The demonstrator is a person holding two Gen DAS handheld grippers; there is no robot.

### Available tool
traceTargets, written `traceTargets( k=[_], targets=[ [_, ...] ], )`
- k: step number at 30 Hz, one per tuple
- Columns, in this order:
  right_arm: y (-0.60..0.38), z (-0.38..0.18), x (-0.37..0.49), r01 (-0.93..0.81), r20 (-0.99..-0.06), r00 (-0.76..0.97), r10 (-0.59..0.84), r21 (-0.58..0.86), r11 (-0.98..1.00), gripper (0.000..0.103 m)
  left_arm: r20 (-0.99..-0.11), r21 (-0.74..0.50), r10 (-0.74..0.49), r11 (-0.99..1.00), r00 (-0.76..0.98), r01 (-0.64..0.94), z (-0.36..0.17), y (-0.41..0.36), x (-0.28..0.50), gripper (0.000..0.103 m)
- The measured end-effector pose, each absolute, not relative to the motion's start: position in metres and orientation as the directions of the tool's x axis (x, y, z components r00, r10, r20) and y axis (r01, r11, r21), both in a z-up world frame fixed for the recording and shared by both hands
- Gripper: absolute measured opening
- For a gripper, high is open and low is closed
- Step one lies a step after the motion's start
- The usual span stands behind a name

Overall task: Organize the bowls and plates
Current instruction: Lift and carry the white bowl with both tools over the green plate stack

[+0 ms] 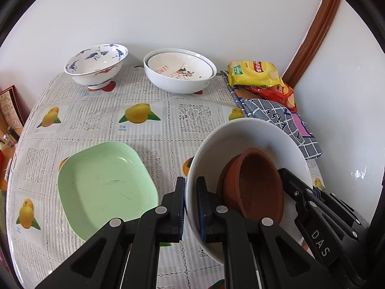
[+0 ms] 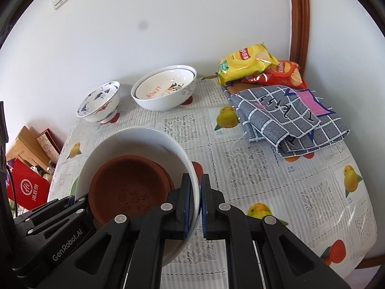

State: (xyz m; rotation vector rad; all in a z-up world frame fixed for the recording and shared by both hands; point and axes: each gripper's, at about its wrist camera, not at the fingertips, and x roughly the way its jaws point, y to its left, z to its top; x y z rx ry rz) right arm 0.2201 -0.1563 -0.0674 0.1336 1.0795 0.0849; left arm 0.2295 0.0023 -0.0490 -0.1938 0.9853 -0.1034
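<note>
My left hand-held gripper (image 1: 191,207) and right hand-held gripper (image 2: 195,204) each pinch the white bowl (image 1: 243,130) by opposite rims. The brown dishes (image 1: 255,183) nest inside; how many, I cannot tell. The green plate (image 1: 105,187) lies on the desk (image 1: 168,125) at 9 o'clock, partly hidden.

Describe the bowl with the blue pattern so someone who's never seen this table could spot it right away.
Start at the round table with the fruit-print cloth and look to its far edge by the white wall. Two bowls stand there; the blue-patterned bowl is the left one. Unlike the plain white bowl beside it, which has another nested inside, it is empty, stands on a small foot and carries blue and red painted figures.
</note>
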Motion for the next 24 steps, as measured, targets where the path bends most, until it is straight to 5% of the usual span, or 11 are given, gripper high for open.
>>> traceTargets(
  k=[24],
  targets=[
    [-0.104,-0.065,0.225,-0.061,-0.867,0.47,0.166,0.155,0.986,0.008,-0.814,-0.214,-0.147,0.975,0.563,-0.055,-0.047,0.051,0.229,0.009]
  ],
)
